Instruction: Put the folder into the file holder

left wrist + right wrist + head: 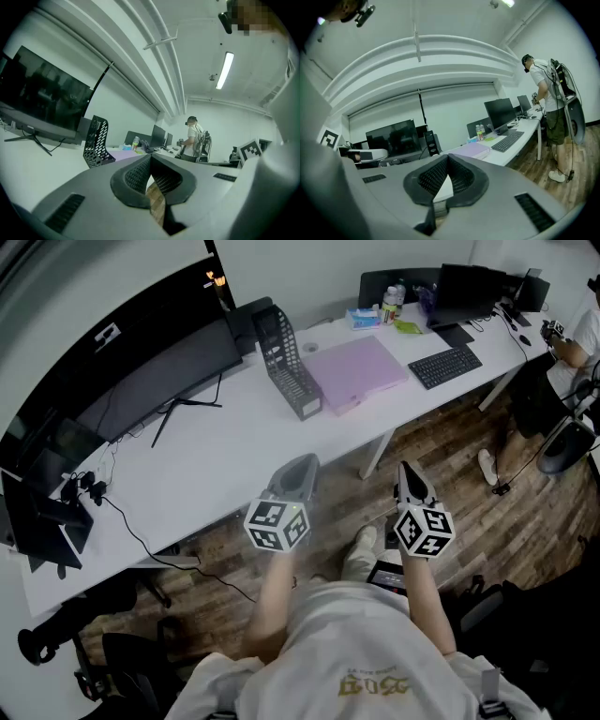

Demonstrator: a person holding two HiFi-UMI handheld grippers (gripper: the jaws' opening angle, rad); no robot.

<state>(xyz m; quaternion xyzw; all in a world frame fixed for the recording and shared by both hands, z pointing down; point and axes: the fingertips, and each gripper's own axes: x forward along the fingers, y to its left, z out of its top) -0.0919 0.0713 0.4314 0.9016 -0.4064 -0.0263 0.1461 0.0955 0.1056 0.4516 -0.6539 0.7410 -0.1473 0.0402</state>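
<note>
A pale purple folder [358,371] lies flat on the white desk [187,474], just right of a dark mesh file holder [285,358] that stands upright. Both grippers hang in front of the desk's near edge, well short of the folder. My left gripper [302,468] is shut with nothing in it, and so is my right gripper [406,470]. In the left gripper view the file holder [96,143] shows ahead to the left. The right gripper view has the folder [469,150] straight ahead on the desk.
A large dark monitor [155,371] stands on the desk's left part, with cables trailing. A black keyboard [445,366], bottles [392,304] and another monitor [467,292] sit further right. A person [548,101] stands at the far end. Wooden floor [441,465] lies below.
</note>
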